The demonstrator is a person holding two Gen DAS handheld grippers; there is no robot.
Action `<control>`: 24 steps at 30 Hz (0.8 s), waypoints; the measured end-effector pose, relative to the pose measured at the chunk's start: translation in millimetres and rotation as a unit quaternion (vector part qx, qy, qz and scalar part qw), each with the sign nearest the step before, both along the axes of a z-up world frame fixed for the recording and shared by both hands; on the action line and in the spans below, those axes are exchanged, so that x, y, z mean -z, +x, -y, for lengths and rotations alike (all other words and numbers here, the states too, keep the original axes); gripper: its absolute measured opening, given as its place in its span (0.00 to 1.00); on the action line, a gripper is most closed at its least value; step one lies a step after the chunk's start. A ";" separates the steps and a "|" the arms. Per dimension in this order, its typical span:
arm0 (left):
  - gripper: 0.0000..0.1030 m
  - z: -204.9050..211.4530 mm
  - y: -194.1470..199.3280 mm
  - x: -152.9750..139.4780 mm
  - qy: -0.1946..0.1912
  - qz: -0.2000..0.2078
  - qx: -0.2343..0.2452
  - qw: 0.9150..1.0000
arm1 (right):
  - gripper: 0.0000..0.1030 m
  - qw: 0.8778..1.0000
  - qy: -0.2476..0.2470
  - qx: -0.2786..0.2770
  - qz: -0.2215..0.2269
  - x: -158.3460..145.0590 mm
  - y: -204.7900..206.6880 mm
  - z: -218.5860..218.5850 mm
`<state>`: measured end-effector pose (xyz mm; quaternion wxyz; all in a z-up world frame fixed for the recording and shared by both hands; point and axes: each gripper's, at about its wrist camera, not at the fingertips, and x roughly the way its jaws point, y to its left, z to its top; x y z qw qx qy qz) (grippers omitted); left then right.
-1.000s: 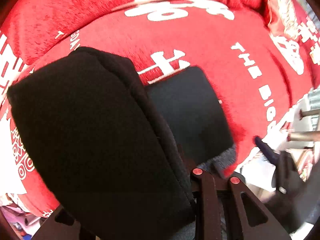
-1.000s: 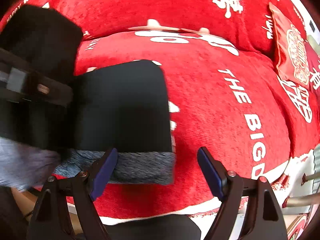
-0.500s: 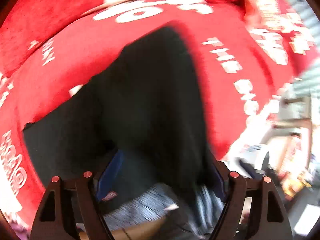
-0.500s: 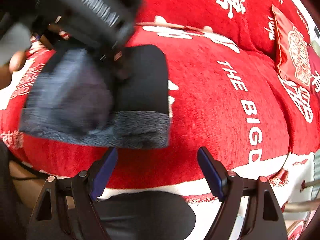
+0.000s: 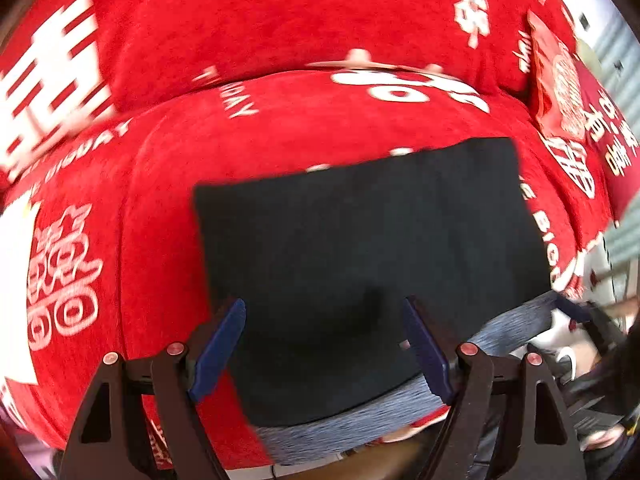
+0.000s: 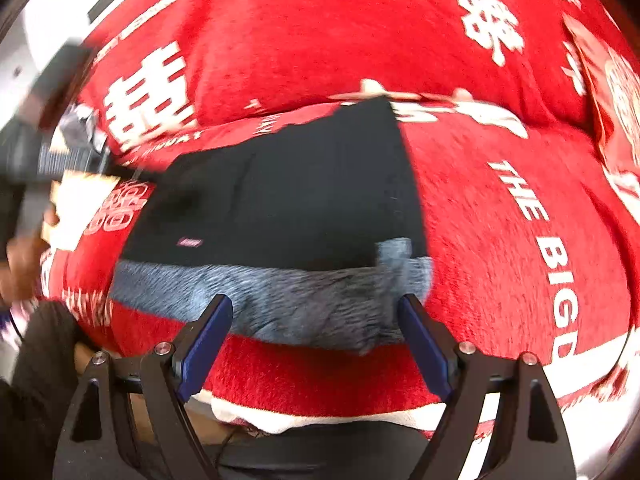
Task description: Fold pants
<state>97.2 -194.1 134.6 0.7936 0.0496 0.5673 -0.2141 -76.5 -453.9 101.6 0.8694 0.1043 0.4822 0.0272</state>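
Now: folded pants point(image 5: 360, 248) lie flat on the red sofa cover point(image 5: 280, 120), both grippers empty.

Left gripper point(image 5: 324, 344) hovers over the near part of the dark rectangle, jaws apart, nothing between them. Right gripper point(image 6: 312, 340) sits just before the grey fleecy band point(image 6: 280, 296) along the pants' front edge, jaws likewise apart. A small label point(image 6: 190, 242) shows on the black fabric. A red cushion point(image 5: 560, 92) rests at the sofa's far right.

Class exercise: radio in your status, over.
Left gripper open, right gripper open. Pants folded flat on red sofa cover. Nothing in the way.
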 end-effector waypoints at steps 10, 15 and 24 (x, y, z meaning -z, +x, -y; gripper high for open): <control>0.93 -24.5 -8.9 43.1 -0.024 -0.037 -0.032 0.999 | 0.85 0.999 0.001 0.050 -0.012 16.2 36.6 19.6; 0.93 -22.0 -8.8 45.2 -0.029 -0.044 -0.030 0.998 | 0.84 0.999 -0.001 0.026 -0.035 26.8 65.4 9.2; 1.00 -25.9 -7.2 54.4 -0.031 -0.052 -0.043 0.997 | 0.48 0.999 -0.008 0.004 -0.034 17.0 67.0 -4.7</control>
